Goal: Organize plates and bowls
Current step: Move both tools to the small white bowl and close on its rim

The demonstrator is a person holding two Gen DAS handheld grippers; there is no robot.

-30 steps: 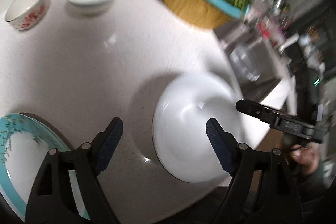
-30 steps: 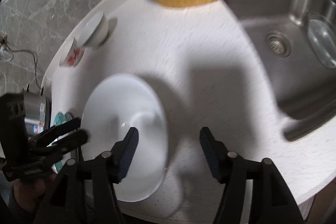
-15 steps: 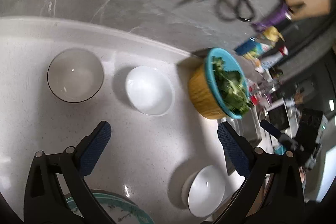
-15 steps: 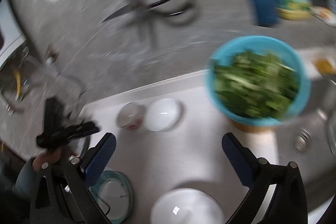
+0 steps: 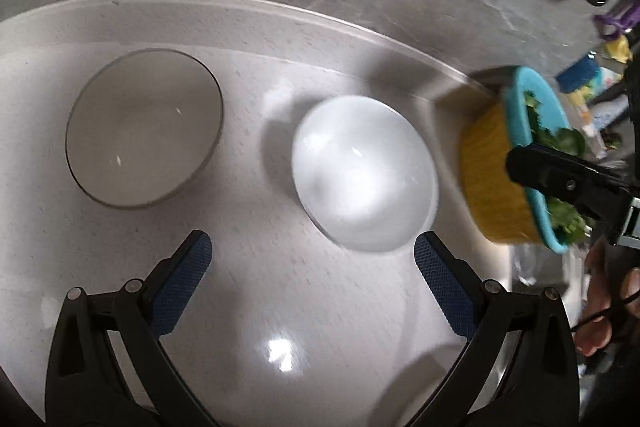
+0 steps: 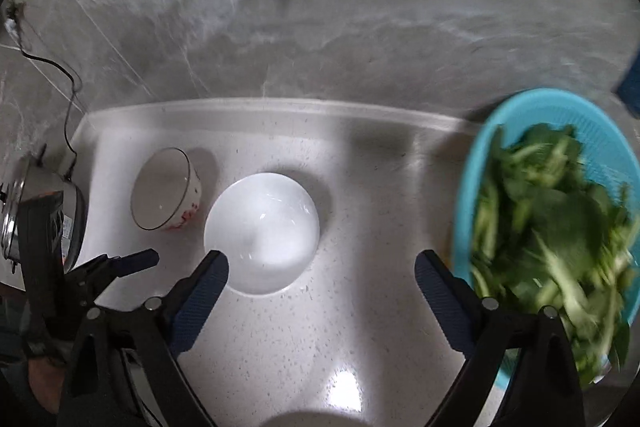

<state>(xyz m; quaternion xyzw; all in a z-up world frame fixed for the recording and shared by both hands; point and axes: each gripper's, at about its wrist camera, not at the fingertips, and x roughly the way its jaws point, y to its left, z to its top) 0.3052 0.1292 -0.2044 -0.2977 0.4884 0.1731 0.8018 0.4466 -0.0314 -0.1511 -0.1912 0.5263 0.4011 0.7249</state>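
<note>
Standing on the desk (image 6: 360,307) are two bowls, one white bowl (image 6: 262,233) and one flowered bowl (image 6: 164,189), beside one basket (image 6: 552,211) of greens, while the left claw (image 5: 310,267) hangs spread and empty and the right claw (image 6: 322,285), also empty, is narrowing.

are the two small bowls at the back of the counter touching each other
Apart. The left wrist view shows bare counter between the dark-rimmed bowl and the plain white bowl.

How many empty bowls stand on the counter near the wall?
2. The patterned bowl is on the left; the white bowl stands right beside it. Something pale at the bottom edge is cut off and may be another dish.
</note>
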